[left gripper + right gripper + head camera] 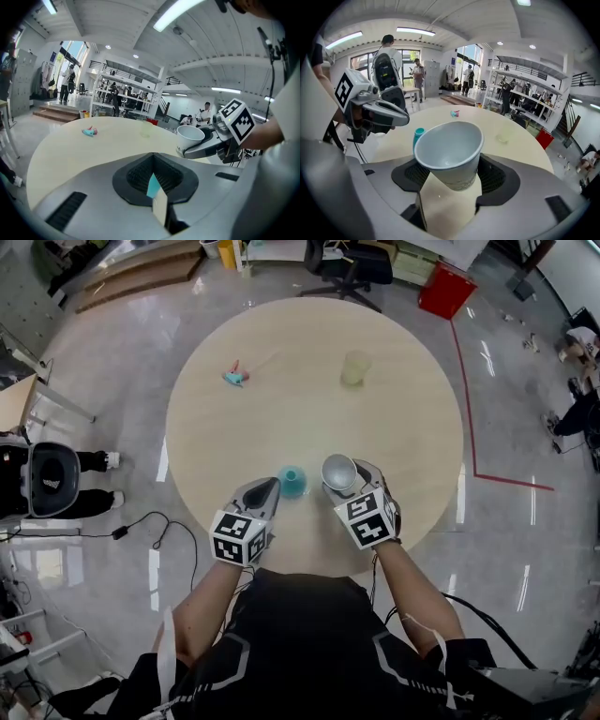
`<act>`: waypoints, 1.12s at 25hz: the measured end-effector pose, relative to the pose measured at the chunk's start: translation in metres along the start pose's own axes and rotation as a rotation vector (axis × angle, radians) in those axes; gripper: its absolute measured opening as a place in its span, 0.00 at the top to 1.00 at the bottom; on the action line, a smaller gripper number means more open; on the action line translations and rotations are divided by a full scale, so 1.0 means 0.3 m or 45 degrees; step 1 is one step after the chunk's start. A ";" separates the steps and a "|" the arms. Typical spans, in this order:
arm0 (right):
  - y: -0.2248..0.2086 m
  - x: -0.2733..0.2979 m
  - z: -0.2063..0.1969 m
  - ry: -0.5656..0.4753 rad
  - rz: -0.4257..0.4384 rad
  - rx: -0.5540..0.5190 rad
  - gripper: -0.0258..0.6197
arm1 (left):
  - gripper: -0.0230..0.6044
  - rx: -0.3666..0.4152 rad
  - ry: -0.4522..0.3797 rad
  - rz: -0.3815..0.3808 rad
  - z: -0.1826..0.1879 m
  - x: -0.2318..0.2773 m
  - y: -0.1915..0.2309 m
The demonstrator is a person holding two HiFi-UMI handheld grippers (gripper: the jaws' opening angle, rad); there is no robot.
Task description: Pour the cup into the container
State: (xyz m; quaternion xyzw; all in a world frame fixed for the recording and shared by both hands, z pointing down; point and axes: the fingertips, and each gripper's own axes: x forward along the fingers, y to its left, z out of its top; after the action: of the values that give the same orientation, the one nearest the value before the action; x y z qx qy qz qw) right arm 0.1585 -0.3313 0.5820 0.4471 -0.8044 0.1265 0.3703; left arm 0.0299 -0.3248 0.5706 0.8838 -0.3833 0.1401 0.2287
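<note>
1. We are looking down on a glossy floor (112,427) that is ringing the table on every side, with an office chair (352,263) and a red box (445,289) standing off past the 12 and 1 o'clock rim.
2. The round table (309,409) is lying mostly bare; its whole centre and its 3 and 9 o'clock sides are offering open room.
3. We are holding both grippers low at the 6 o'clock edge. The right gripper (352,482) is clamping a paper cup (449,147) between its jaws, mouth tilting toward 12.
4. The left gripper (270,487), at 7 o'clock, is keeping its jaws narrow, a mere slit showing a teal sliver.
5. A clear tumbler (354,368) is standing at 1 o'clock, well inside the rim.
6. The teal container (292,482) is sitting between the grippers, just beside the left tip; we cannot tell whether they are touching.
7. A small teal-and-pink item (234,377) is lying at 10 o'clock.
</note>
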 end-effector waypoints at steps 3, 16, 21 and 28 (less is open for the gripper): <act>-0.007 0.001 -0.030 -0.022 0.010 0.038 0.48 | 0.96 -0.001 -0.006 -0.002 0.000 -0.004 -0.010; -0.054 0.046 -0.201 -0.124 0.040 0.304 0.48 | 0.96 -0.068 -0.035 0.048 -0.026 0.004 -0.002; -0.063 0.078 -0.279 -0.137 0.043 0.353 0.47 | 0.96 -0.087 -0.003 0.092 -0.071 0.017 0.021; -0.051 0.112 -0.328 -0.181 0.059 0.358 0.48 | 0.96 -0.132 0.025 0.140 -0.129 0.034 0.066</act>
State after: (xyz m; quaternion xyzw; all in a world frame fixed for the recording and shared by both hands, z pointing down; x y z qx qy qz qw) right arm 0.2073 -0.3083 0.6723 0.4836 -0.8130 0.2144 0.2432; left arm 0.0193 -0.3232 0.6138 0.8470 -0.4358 0.1409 0.2698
